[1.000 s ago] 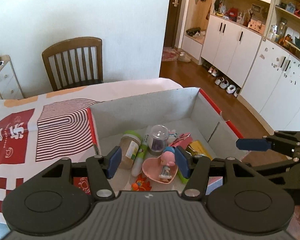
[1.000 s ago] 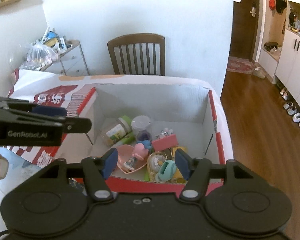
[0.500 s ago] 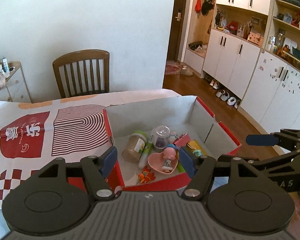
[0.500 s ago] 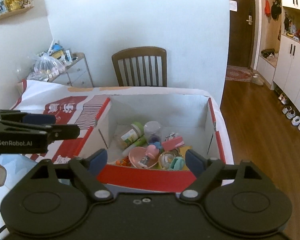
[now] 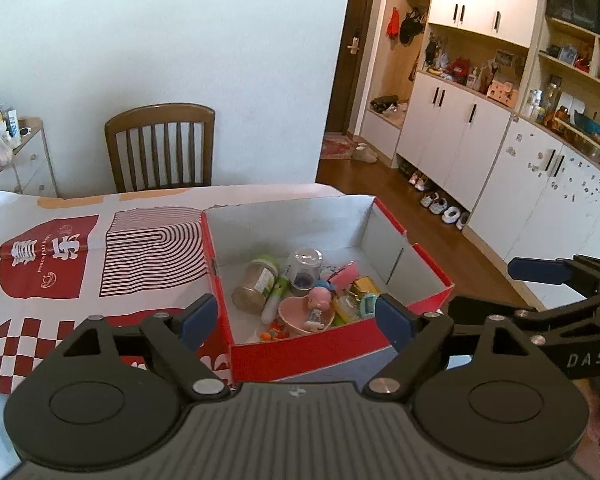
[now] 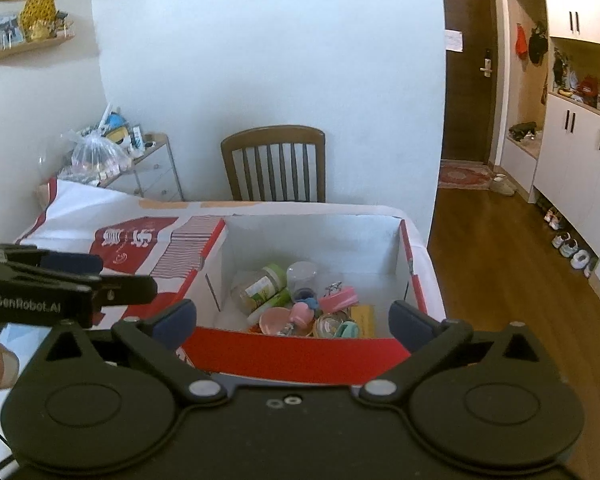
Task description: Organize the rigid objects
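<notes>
left wrist view: left gripper [image 5: 290, 318] jaws are opening, wide, nothing between them. the box [image 5: 300, 354] sits on the surface [image 5: 40, 280], with jar [image 5: 256, 284], pink bowl [image 5: 302, 316] and small toys inside.

right wrist view: right gripper [image 6: 294, 322] jaws are opening, near full spread, empty, short of the box [image 6: 296, 354]. judged: if more sorting is due, choose one item, approach from above, clear the near wall, close only once centred.

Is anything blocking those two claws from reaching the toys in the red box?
Only the red box's near wall stands between both grippers and the toys. The left gripper and right gripper, jaws opening and empty, would need to go over it.
</notes>
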### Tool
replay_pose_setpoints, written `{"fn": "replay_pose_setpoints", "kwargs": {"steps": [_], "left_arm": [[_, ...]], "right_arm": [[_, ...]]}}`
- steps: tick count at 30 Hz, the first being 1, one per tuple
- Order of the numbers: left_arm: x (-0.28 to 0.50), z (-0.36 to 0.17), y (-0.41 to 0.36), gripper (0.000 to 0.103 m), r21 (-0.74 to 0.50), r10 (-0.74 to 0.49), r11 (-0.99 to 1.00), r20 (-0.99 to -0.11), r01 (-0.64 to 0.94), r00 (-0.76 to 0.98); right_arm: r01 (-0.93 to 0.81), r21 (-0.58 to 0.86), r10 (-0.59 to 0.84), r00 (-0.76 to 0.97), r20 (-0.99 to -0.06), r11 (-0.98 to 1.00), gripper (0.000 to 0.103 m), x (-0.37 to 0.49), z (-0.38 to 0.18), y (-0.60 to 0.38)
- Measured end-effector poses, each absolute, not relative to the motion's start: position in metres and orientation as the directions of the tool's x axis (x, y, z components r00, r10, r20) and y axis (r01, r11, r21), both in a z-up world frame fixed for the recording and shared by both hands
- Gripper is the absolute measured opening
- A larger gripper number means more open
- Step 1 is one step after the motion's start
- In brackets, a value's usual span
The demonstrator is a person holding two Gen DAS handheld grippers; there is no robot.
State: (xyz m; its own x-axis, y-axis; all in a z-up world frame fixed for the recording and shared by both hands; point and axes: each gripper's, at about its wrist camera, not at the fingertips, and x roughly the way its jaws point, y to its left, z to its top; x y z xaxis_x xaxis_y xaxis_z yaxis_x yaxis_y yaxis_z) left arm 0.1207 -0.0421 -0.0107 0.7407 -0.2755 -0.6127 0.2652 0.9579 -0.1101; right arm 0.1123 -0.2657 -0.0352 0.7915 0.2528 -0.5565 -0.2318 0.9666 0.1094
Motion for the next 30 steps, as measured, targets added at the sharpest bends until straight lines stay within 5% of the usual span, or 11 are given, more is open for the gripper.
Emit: {"fn": "replay_pose_setpoints", "kwargs": {"steps": [4,30], "left_arm": [[0.111,-0.009,-0.047,0.097,-0.098,-0.275,0.957,-0.604,0.273,0.748],[0.1,-0.007,-0.055,0.097,-0.1,-0.291,0.952,-0.59,0.29,0.753]], "right_arm": [[-0.208,0.123,0.242,0.802,-0.546,0.97,0.103,0.106,-0.034,-0.269],[-0.155,0.193,0.237,0.804,-0.546,0.969,0.103,0.092,-0.038,-0.28]]}}
